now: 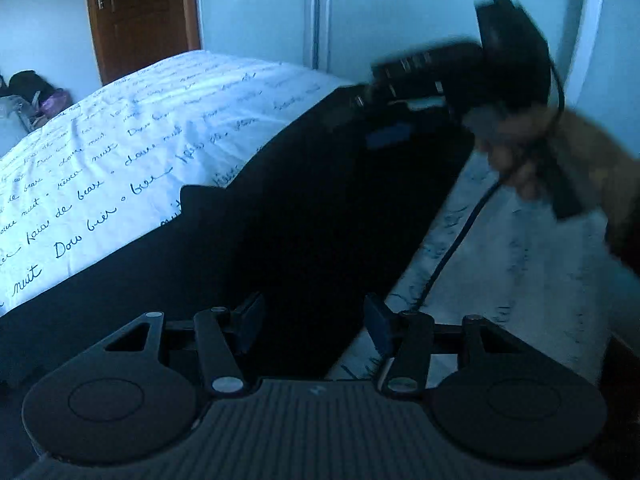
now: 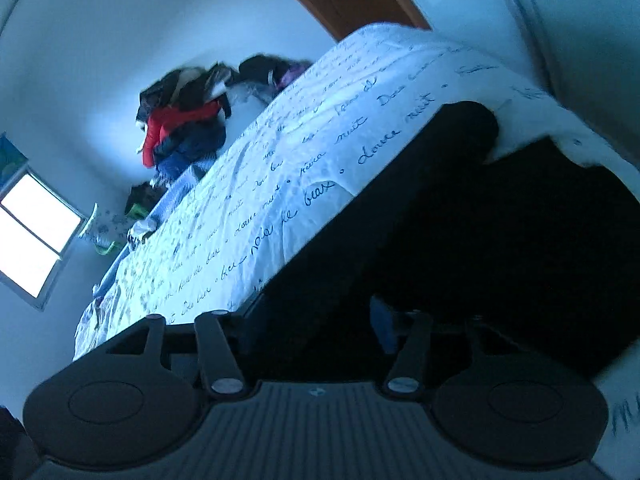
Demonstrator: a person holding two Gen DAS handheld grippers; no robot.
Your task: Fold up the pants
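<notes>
Black pants lie stretched along a bed with a white script-printed cover. My left gripper hovers over the near end of the pants, jaws apart, with nothing pinched between its fingers. In the left wrist view my right gripper is blurred at the far end of the pants, held by a person's hand, its blue pads apart. In the right wrist view my right gripper stands open just above the black pants, which fill the right side of that view over the bed cover.
A brown door and a pale wardrobe front stand beyond the bed. A pile of clothes sits against the wall past the bed, beside a bright window. A black cable hangs from the right gripper over the cover.
</notes>
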